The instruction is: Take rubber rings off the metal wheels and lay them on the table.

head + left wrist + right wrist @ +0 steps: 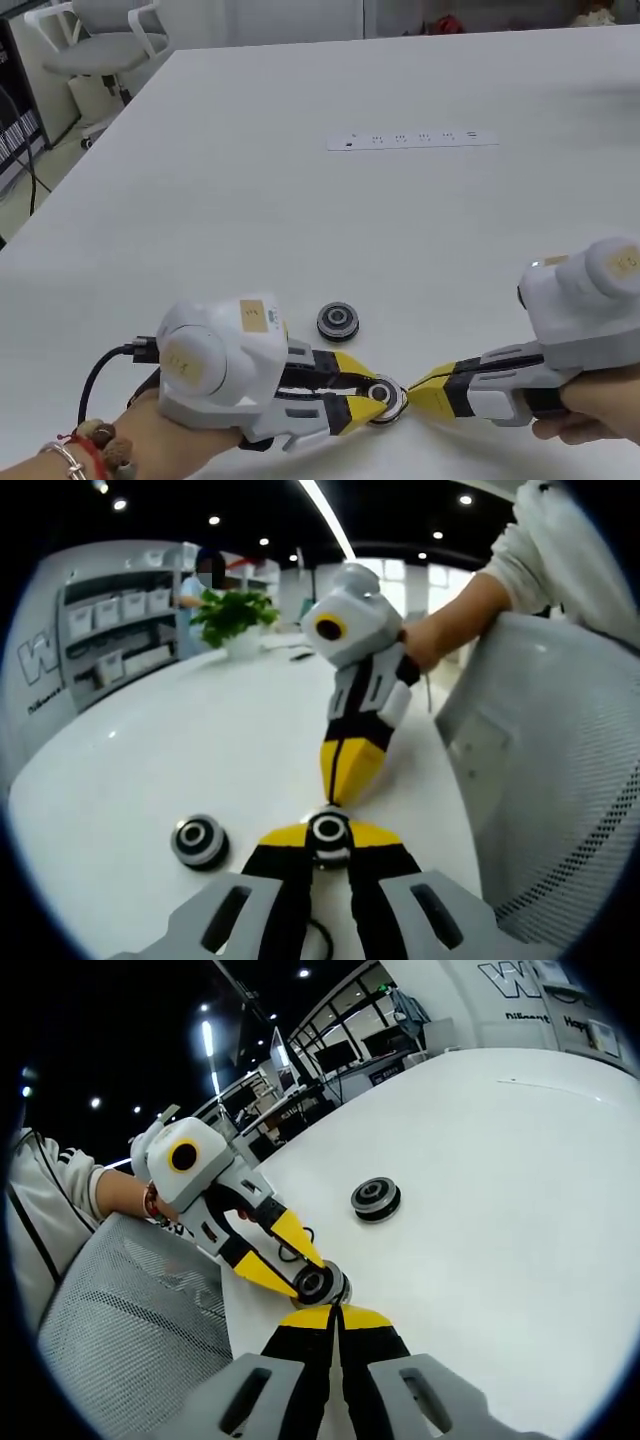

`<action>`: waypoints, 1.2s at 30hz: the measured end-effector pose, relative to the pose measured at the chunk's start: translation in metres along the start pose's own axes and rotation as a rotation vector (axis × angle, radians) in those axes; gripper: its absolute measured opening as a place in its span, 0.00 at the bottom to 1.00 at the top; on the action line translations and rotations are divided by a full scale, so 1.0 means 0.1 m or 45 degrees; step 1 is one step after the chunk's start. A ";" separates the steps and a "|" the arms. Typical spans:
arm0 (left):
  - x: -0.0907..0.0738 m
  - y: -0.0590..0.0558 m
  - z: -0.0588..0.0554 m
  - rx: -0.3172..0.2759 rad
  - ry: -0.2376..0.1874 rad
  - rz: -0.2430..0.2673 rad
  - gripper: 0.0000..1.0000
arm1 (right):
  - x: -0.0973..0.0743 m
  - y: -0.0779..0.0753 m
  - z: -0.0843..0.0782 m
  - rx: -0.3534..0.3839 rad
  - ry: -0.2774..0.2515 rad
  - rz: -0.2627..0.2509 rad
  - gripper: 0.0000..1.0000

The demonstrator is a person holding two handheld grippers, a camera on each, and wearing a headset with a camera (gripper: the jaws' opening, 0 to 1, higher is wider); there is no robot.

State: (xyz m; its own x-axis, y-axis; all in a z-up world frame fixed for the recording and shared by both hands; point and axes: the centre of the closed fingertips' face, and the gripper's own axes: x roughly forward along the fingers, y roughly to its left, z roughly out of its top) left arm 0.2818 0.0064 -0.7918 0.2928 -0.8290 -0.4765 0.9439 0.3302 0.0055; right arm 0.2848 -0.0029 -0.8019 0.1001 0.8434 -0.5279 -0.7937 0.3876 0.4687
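A small metal wheel [386, 394] with a dark rubber ring sits between the yellow-tipped jaws of my left gripper [374, 398], which is shut on it just above the table's near edge. In the left gripper view the wheel [329, 832] rests between the tips of that gripper [330, 838]. My right gripper [420, 389] comes in from the right, shut, its tips touching the wheel's rim; I cannot tell whether they pinch the ring. The right gripper view has its tips [336, 1312] against the wheel [317, 1282]. A second ringed wheel [338, 321] [198, 841] [376, 1198] lies flat on the table nearby.
A white table [300, 200] spreads ahead, with a flush socket strip [412, 138] at the far middle. An office chair [100, 40] stands beyond the far left corner. A grey mesh chair back [560, 780] is close behind the grippers. A potted plant [235, 615] stands far off.
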 end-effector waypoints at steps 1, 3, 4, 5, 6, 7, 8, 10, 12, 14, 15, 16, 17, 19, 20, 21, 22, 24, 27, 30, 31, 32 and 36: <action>0.00 0.00 0.00 0.000 -0.001 0.000 0.14 | 0.00 0.00 0.00 0.004 -0.002 0.002 0.00; 0.00 0.00 0.00 -0.003 -0.003 -0.002 0.14 | 0.00 0.00 0.00 0.011 -0.004 0.005 0.00; 0.00 0.00 0.00 -0.003 -0.003 -0.002 0.14 | 0.00 0.01 0.01 0.017 -0.008 0.008 0.00; 0.00 -0.01 0.00 -0.003 -0.003 -0.002 0.14 | -0.01 0.01 0.01 0.023 -0.011 0.010 0.00; 0.00 0.00 0.00 -0.004 -0.003 -0.003 0.14 | -0.01 0.01 0.02 0.026 -0.015 0.013 0.00; 0.00 0.00 0.00 -0.004 -0.003 -0.004 0.14 | -0.01 0.01 0.02 0.027 -0.018 0.016 0.00; 0.00 0.00 0.00 -0.006 -0.001 -0.005 0.14 | -0.01 0.02 0.03 0.033 -0.022 0.021 0.00; 0.00 0.00 0.00 -0.009 0.000 -0.007 0.14 | -0.01 0.02 0.04 0.040 -0.026 0.025 0.00; 0.00 0.01 -0.01 -0.009 0.001 -0.008 0.14 | -0.01 0.02 0.04 0.040 -0.025 0.025 0.00; 0.00 0.01 -0.01 -0.010 0.002 -0.008 0.14 | 0.00 0.03 0.04 0.047 -0.027 0.027 0.00; 0.00 0.01 -0.01 -0.009 0.005 -0.010 0.14 | 0.00 0.03 0.04 0.044 -0.023 0.029 0.00; 0.00 0.01 -0.01 -0.009 0.006 -0.011 0.14 | 0.00 0.03 0.04 0.037 -0.017 0.030 0.00; 0.00 0.01 -0.02 -0.007 0.009 -0.015 0.14 | 0.00 0.03 0.04 0.033 -0.011 0.031 0.00; 0.00 0.00 -0.02 -0.008 0.010 -0.020 0.14 | 0.00 0.04 0.03 0.024 0.002 0.034 0.00; -0.01 0.00 -0.02 -0.009 0.010 -0.023 0.14 | 0.00 0.05 0.03 0.022 0.007 0.036 0.00; -0.01 -0.01 -0.02 -0.006 0.010 -0.029 0.14 | 0.00 0.05 0.02 0.019 0.016 0.040 0.00; -0.01 -0.01 -0.03 -0.003 0.012 -0.032 0.14 | 0.00 0.05 0.02 0.018 0.023 0.043 0.00; -0.01 -0.02 -0.03 0.004 0.014 -0.040 0.14 | 0.00 0.05 0.01 0.010 0.035 0.048 0.00; -0.02 -0.01 -0.03 0.008 0.012 -0.047 0.14 | 0.01 0.04 0.01 0.000 0.050 0.048 0.00; -0.02 -0.02 -0.03 0.011 0.011 -0.053 0.14 | 0.01 0.03 0.01 0.004 0.056 0.053 0.00; -0.02 -0.02 -0.03 0.013 0.010 -0.055 0.14 | 0.01 0.03 0.01 0.005 0.056 0.054 0.00; -0.02 -0.02 -0.03 0.016 0.010 -0.059 0.14 | 0.01 0.02 0.01 0.012 0.058 0.057 0.00; -0.03 -0.03 -0.02 0.029 0.018 -0.077 0.14 | 0.02 0.02 0.02 0.029 0.057 0.066 0.00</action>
State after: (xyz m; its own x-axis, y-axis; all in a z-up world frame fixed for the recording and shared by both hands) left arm 0.2781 0.0086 -0.7925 0.2329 -0.8408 -0.4886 0.9631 0.2691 -0.0040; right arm 0.2839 0.0000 -0.8005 0.0320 0.8452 -0.5334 -0.7834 0.3527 0.5118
